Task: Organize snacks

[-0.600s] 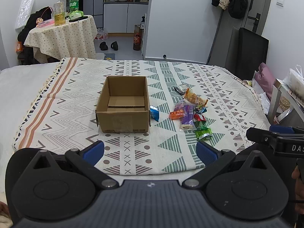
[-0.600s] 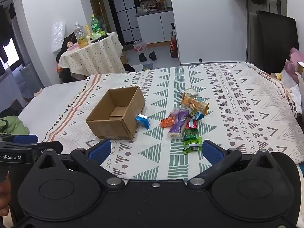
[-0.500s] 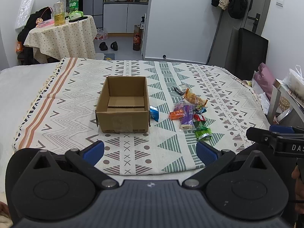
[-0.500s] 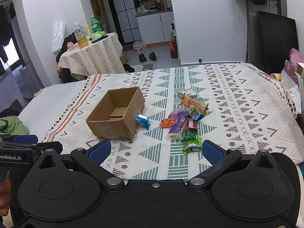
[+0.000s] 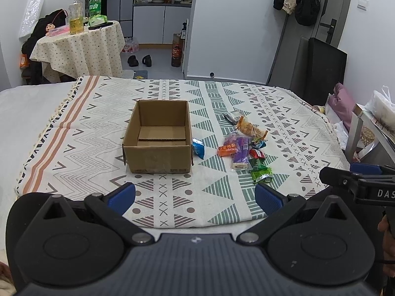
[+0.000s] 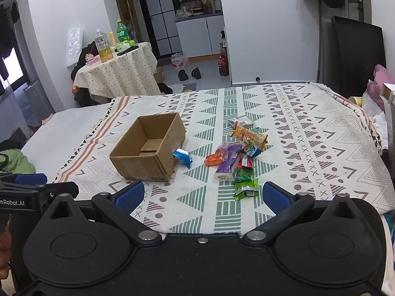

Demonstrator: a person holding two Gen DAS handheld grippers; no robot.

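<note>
- Left wrist view: left gripper [image 5: 195, 196] held low at the near edge of the cloth [image 5: 74, 148], fingers spread wide, nothing between the blue pads [image 5: 121, 196].
- Box [image 5: 158, 140] at 12 o'clock from that gripper, open top, upright, no snacks inside; only its bottom flaps show.
- Blue packet [image 5: 198, 148] just beside the box's right wall, about 3 o'clock of the box; touching or not, cannot tell.
- Snack heap [image 5: 243, 148] at 1 o'clock from the gripper, apart from the box and clear of both grippers.
- Heap contents: orange packet [image 5: 227, 150], purple bar [image 5: 240, 153], green packets [image 5: 260, 172] nearest the camera, long orange bag [image 5: 250, 129] at the far side. Smaller wrappers overlap; too jumbled to sort.
- Right gripper's fingertip shows at 3 o'clock at the frame edge, level with the left.
- Right wrist view: right gripper [image 6: 202, 194] also low at the near cloth edge, fingers spread wide, holding nothing.
- From here the box [image 6: 148, 153] sits at 11 o'clock, the heap [image 6: 234, 155] at 12 to 1 o'clock, green packets [image 6: 245, 186] closest to the pads.
- Round table [image 6: 118, 74] with bottles at 10 o'clock, well behind the cloth.
</note>
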